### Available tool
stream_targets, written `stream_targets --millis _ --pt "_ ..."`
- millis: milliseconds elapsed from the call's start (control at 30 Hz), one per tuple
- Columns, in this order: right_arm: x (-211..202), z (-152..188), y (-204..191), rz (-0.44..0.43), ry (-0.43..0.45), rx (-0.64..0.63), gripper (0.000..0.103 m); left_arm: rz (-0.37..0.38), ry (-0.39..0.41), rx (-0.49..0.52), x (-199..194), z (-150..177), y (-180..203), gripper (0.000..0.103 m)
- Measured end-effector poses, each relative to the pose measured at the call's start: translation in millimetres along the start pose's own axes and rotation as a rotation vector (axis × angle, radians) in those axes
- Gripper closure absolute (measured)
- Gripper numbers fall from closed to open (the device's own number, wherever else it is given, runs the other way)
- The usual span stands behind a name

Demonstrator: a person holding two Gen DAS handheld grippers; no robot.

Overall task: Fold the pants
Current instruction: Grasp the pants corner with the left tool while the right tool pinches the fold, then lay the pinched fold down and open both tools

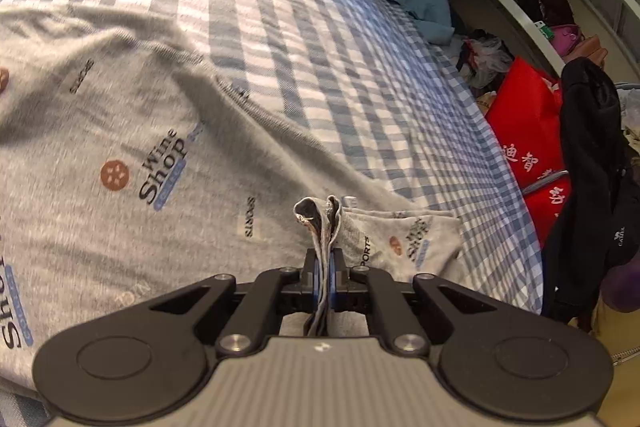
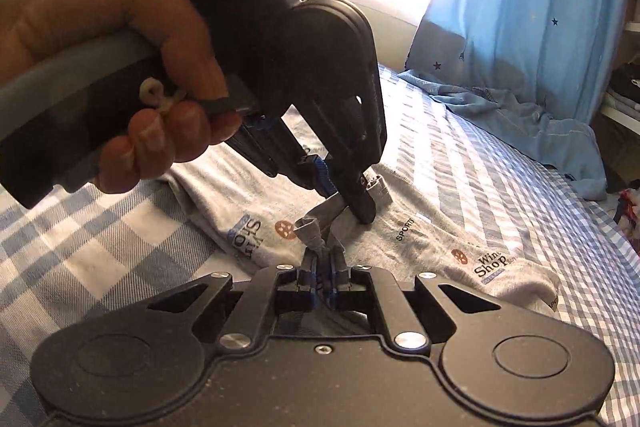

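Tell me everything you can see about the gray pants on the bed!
The gray pants look like soft knit cloth, printed with "Wine Shop" and "SPORTS" words and little brown round badges. They lie spread and a bit wrinkled on the blue checked bedsheet, with one part already doubled over. The left claw is shut on a bunched, layered edge of them, and the right claw is shut on another bunched bit close by.
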State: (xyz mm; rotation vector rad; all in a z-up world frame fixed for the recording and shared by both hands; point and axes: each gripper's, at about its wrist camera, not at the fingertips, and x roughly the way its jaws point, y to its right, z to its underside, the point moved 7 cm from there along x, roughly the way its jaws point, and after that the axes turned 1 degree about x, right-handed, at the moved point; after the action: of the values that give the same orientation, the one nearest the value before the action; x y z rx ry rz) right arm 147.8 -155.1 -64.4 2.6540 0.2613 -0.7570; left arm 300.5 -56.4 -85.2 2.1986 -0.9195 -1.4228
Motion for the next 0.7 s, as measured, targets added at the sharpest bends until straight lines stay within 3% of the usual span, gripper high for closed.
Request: stream_targets --millis 200,333,533,700 --pt "-10.8 -28.6 -7.9 -0.004 0.078 -0.016 0.097 0.02 0.041 0.048 -34.7 -20.6 12.3 0.098" --pt "-12.6 -53.4 -24.0 -0.039 0.126 -0.024 0.097 -0.008 0.082 0.073 -67.7 -35.6 5.5 0.098" --pt "-1.1 -88.9 -66.8 -0.124 0.173 -0.059 0.097 -0.081 0.132 0.058 -110.4 -47.7 -36.2 0.098" --pt "20.6 -100.6 -104.5 -0.197 0.15 -0.078 0.097 -0.117 0.142 0.003 -125.0 -46.6 -84.5 0.098"
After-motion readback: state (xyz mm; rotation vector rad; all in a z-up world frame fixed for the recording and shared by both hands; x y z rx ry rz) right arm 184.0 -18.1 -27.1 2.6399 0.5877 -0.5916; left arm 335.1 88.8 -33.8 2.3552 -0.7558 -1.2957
